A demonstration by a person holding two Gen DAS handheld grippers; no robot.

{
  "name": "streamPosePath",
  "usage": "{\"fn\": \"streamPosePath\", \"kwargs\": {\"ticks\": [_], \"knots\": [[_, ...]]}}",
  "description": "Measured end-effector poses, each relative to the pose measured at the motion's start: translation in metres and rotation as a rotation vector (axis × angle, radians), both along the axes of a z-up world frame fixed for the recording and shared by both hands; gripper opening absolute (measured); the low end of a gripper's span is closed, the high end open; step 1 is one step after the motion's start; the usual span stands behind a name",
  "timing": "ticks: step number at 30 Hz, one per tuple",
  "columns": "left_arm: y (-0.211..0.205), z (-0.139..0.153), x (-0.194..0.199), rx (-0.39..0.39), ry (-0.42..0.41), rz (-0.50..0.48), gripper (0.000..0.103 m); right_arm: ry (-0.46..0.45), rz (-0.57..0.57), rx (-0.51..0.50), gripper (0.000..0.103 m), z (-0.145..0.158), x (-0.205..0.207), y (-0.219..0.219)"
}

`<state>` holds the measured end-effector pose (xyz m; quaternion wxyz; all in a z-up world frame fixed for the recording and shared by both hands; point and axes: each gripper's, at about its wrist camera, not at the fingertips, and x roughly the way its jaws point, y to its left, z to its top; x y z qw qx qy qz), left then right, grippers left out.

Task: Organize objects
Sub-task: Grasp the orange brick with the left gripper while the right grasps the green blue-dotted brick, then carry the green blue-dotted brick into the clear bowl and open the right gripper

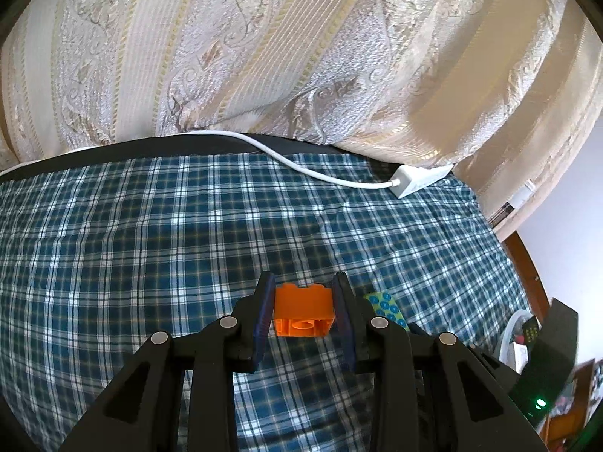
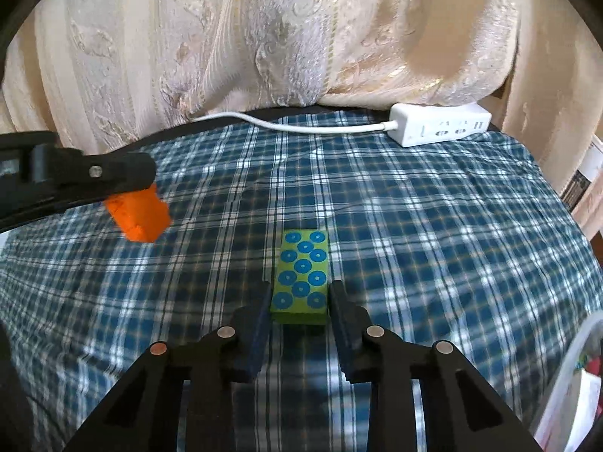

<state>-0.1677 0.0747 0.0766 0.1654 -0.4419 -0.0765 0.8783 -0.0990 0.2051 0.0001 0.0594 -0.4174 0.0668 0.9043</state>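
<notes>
An orange toy brick [image 1: 302, 310] hangs above the blue checked cloth [image 1: 150, 245], with my left gripper [image 1: 303, 293] shut on its two sides. The right wrist view shows that same orange brick [image 2: 139, 214] at the left, under the left gripper's black fingers [image 2: 94, 173]. A green block with blue dots [image 2: 301, 278] lies flat on the cloth [image 2: 433, 245], and my right gripper [image 2: 300, 293] is shut on its near end, both pads against its sides. The green block [image 1: 384, 303] also peeks out just right of the left gripper.
A white power strip [image 2: 441, 128] with its white cable [image 2: 282, 124] lies at the cloth's far edge, under a cream patterned curtain [image 2: 264, 37]. A white container [image 2: 565, 388] with mixed items stands at the lower right. Dark furniture [image 1: 550, 358] shows at the right.
</notes>
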Motion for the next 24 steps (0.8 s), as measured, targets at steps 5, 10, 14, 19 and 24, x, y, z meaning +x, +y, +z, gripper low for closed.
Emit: {"fn": "streamPosePath", "kwargs": {"ticks": [5, 10, 14, 19, 24], "knots": [[0.009, 0.007, 0.007, 0.012, 0.012, -0.034, 0.032, 0.048, -0.019, -0.019, 0.031, 0.018, 0.028, 0.005], [0.019, 0.014, 0.018, 0.021, 0.031, -0.072, 0.032, 0.101, -0.041, -0.036, 0.031, 0.037, 0.061, 0.011], [0.027, 0.022, 0.027, 0.03, 0.049, -0.106, 0.032, 0.139, -0.076, -0.04, 0.031, 0.051, 0.084, 0.019], [0.038, 0.029, 0.04, 0.029, 0.07, -0.148, 0.032, 0.18, -0.146, -0.04, 0.031, 0.065, 0.117, 0.04], [0.048, 0.034, 0.051, 0.031, 0.082, -0.186, 0.032, 0.206, -0.234, -0.03, 0.031, 0.074, 0.151, 0.066]]}}
